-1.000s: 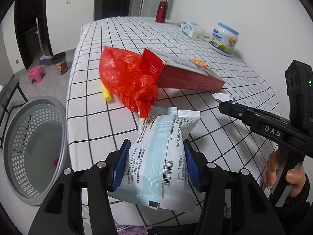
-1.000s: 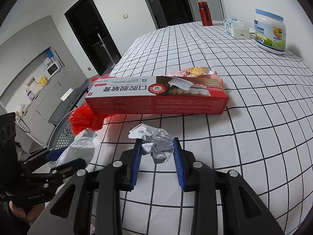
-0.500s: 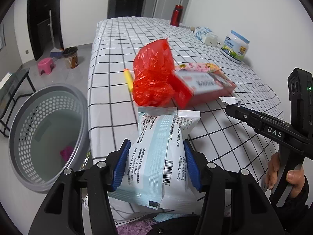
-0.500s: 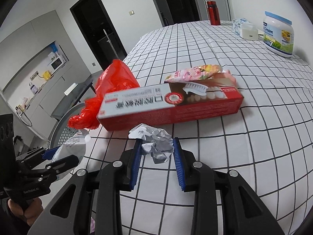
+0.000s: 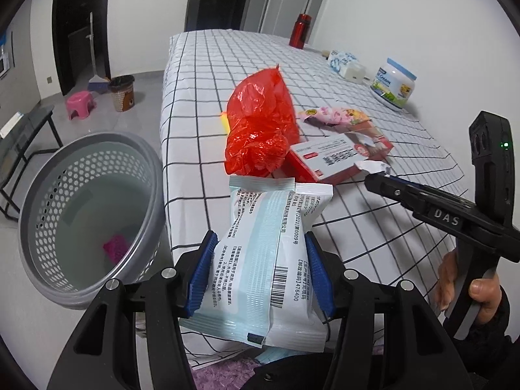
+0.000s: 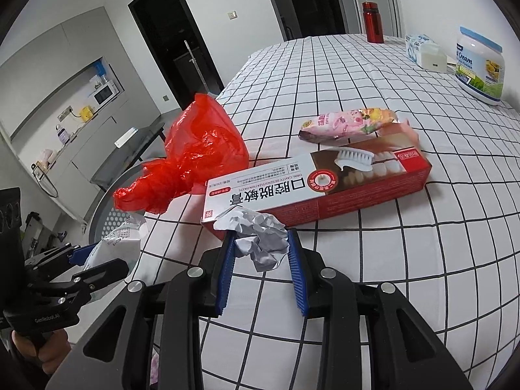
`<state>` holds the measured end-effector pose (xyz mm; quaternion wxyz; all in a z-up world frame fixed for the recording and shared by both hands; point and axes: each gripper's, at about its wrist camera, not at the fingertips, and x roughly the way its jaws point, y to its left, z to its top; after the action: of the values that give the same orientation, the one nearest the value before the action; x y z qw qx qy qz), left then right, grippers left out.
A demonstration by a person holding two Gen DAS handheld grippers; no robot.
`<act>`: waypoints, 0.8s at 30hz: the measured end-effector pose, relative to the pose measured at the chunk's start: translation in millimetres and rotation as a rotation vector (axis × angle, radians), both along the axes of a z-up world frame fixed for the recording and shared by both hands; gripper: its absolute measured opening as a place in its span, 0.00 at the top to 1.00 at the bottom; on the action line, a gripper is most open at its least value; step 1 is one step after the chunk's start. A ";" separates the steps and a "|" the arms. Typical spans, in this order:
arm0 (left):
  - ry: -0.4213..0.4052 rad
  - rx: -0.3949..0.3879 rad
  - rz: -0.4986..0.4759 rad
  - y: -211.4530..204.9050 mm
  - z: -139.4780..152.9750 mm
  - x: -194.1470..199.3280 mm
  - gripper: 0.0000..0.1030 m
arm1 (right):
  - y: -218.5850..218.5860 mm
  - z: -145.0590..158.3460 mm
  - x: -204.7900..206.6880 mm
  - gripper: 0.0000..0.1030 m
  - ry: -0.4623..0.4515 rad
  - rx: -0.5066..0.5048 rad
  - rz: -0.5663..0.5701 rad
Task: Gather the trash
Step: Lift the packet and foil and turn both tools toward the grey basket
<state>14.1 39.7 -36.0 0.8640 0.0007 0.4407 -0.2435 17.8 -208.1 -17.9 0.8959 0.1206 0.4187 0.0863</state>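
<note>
My left gripper is shut on a white and pale blue mask packet, held above the table's near left corner, to the right of a grey perforated trash basket on the floor. My right gripper is shut on a crumpled white paper ball, held above the checked table in front of a red toothpaste box. A red plastic bag and a pink snack wrapper lie on the table. A yellow item peeks out behind the bag.
The basket holds a pink scrap. At the table's far side stand a cream jar, a tissue pack and a red bottle. On the floor beyond are a small bin, a pink stool and a dark bench.
Both grippers have pulled back and up from the table with their loads. The basket now sits closer to my left gripper, and the table items look farther off.
</note>
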 end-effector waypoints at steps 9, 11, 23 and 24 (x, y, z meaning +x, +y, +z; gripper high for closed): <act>-0.085 -0.059 -0.052 -12.6 33.8 -4.2 0.49 | -8.6 6.1 -5.2 0.70 -0.016 -0.002 -0.031; -0.100 -0.064 -0.061 -14.5 40.0 -5.9 0.49 | -9.4 6.5 -5.9 0.70 -0.017 -0.002 -0.032; -0.107 -0.055 -0.031 -1.6 47.6 -3.5 0.49 | -4.0 12.7 -5.4 0.70 -0.028 0.004 -0.014; -0.106 -0.055 -0.025 0.7 47.2 -3.2 0.49 | -2.6 13.3 -5.2 0.70 -0.029 0.003 -0.012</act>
<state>10.9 40.4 11.3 0.8827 -0.0049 0.3875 -0.2659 12.6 -210.7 -4.6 0.9023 0.1231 0.4047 0.0835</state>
